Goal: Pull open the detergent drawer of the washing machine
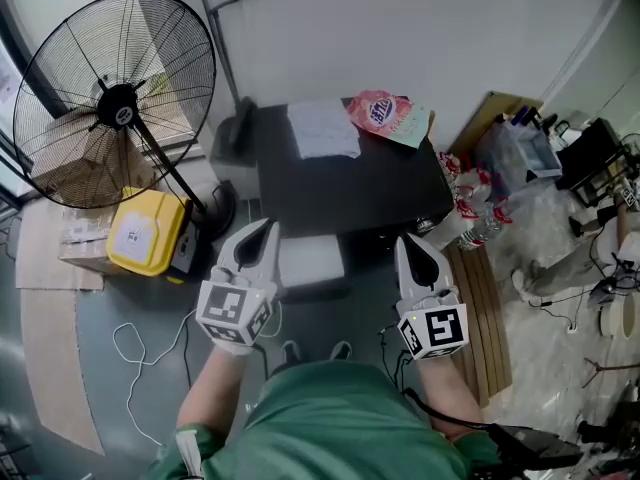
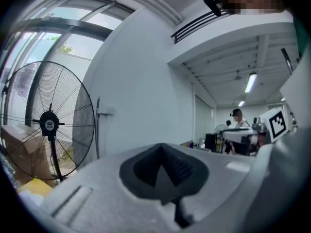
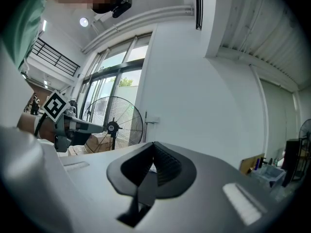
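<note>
I hold both claws level and side by side before the washing machine point(image 1: 350, 183), whose dark top lies at twelve o'clock. I judge they are kept back here because the detergent drawer should sit on the front face, below that top edge, and I cannot pick it out. A pale block point(image 1: 310, 265) juts out between my claws; whether it is the drawer I cannot tell. My left claw point(image 1: 266, 228), at ten o'clock, is pressed together on nothing; my right claw point(image 1: 409, 242), at two o'clock, is likewise closed and empty. My forearms reach straight ahead, marker cubes facing up
</note>
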Demonstrator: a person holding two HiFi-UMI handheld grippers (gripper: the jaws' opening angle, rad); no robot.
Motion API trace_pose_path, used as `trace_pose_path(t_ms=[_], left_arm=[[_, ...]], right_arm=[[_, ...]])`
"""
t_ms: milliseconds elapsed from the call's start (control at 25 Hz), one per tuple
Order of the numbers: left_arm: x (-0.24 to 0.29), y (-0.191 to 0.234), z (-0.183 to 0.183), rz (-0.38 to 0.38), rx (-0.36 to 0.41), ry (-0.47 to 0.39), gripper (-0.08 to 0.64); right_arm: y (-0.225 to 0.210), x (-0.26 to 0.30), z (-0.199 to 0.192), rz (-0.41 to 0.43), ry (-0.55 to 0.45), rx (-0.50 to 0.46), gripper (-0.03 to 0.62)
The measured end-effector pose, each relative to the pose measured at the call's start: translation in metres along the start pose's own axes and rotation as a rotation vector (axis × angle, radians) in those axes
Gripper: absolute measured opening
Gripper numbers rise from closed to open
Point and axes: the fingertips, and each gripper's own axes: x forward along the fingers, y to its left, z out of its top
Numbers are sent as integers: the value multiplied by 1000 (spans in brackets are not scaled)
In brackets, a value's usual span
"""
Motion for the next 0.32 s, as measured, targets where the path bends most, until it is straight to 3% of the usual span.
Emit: trace_pose_path(t_ms=[320], left_arm=[[-7, 8, -4, -19, -4, 5, -3]], right_arm=[[14, 2, 0, -7, -4, -9, 2]])
